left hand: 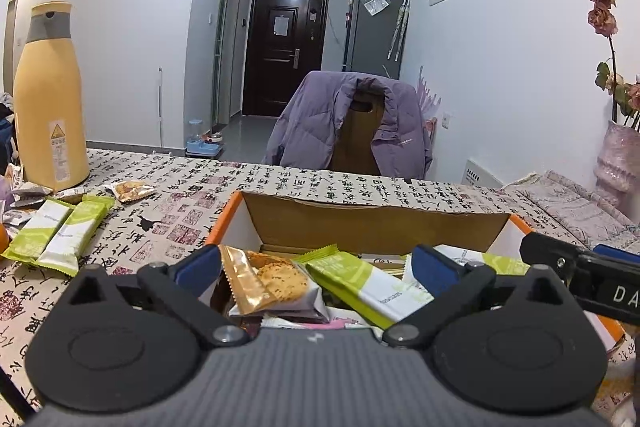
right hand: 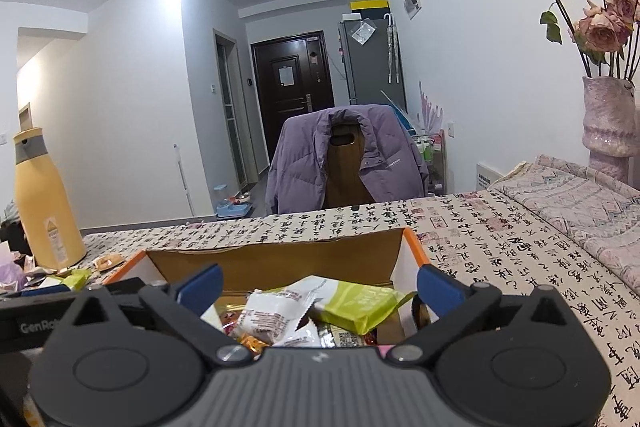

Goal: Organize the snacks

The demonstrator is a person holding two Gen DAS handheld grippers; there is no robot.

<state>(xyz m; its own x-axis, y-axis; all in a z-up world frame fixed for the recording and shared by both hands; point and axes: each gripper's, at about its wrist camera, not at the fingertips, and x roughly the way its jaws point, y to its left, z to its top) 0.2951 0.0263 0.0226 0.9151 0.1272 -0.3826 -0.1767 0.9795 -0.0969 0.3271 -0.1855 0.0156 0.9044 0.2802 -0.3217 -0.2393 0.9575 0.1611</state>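
Note:
An open cardboard box [left hand: 376, 223] with orange edges holds several snack packets. In the left wrist view my left gripper [left hand: 316, 269] is open over the box, above a cookie packet [left hand: 272, 283] and a green and white bar [left hand: 368, 287]. My right gripper [right hand: 318, 285] is open over the same box [right hand: 276, 259], above a white packet [right hand: 272, 315] and a green packet [right hand: 360, 303]. Neither holds anything. The right gripper's body shows at the right of the left wrist view [left hand: 580, 267]. Loose green and white bars [left hand: 56, 231] and a cookie packet [left hand: 130, 190] lie on the table at the left.
A tall yellow flask [left hand: 50, 99] stands at the table's far left among small wrappers. A pink vase with dried roses [right hand: 608, 123] stands at the right on a folded cloth [right hand: 580, 195]. A chair with a purple jacket [left hand: 352, 123] is behind the table.

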